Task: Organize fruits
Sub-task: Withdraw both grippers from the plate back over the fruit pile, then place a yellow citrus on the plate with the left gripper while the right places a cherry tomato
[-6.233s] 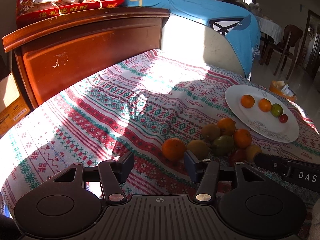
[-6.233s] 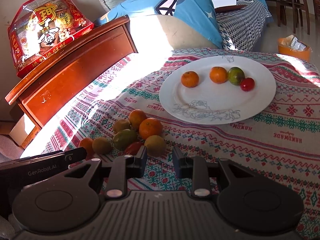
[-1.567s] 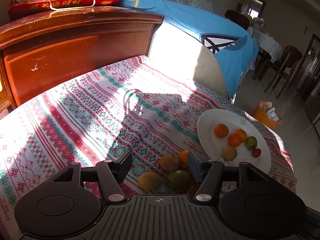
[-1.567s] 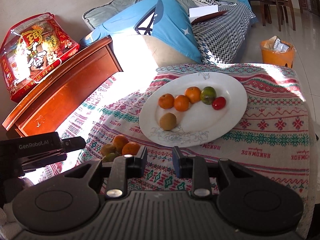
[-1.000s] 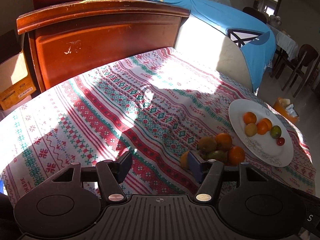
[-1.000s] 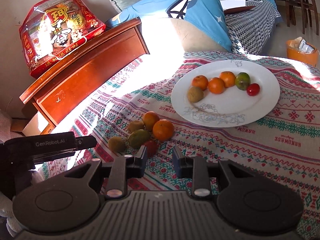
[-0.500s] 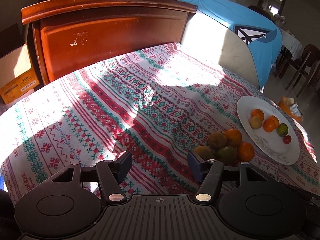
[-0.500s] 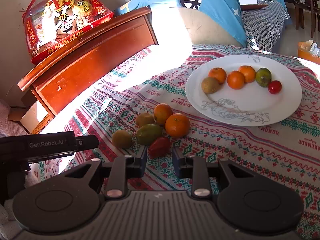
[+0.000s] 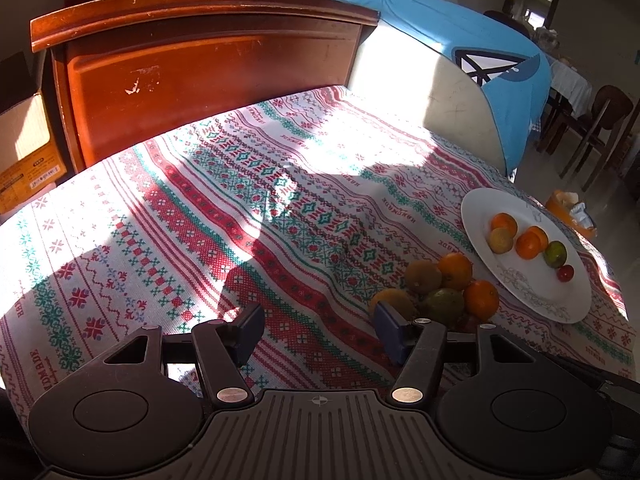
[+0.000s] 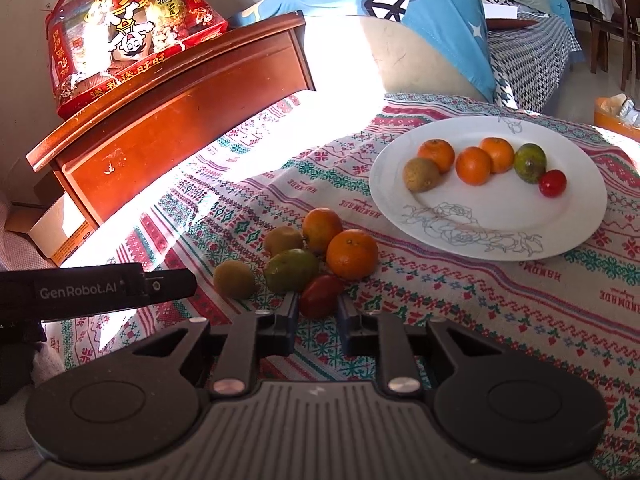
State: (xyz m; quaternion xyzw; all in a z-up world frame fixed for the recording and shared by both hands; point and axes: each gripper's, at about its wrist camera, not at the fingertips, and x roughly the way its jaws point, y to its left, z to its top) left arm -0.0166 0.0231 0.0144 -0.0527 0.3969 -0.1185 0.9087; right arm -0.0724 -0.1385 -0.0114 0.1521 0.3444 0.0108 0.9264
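The left gripper [image 9: 316,334] is held wide open and empty, left of the fruit pile [image 10: 316,248]. The right gripper [image 10: 317,314] is narrowly parted around the pile's red tomato [image 10: 320,295]. Right of the pile, six fruits are seen on the white plate [image 10: 576,216].

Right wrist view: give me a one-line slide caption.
Right gripper open around a red fruit at the near edge of the loose pile, six fruits already on the white plate.

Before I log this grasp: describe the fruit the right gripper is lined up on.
On the patterned tablecloth, find the loose fruit pile beside the white plate. The target is the red tomato at its near edge: the only red piece there.
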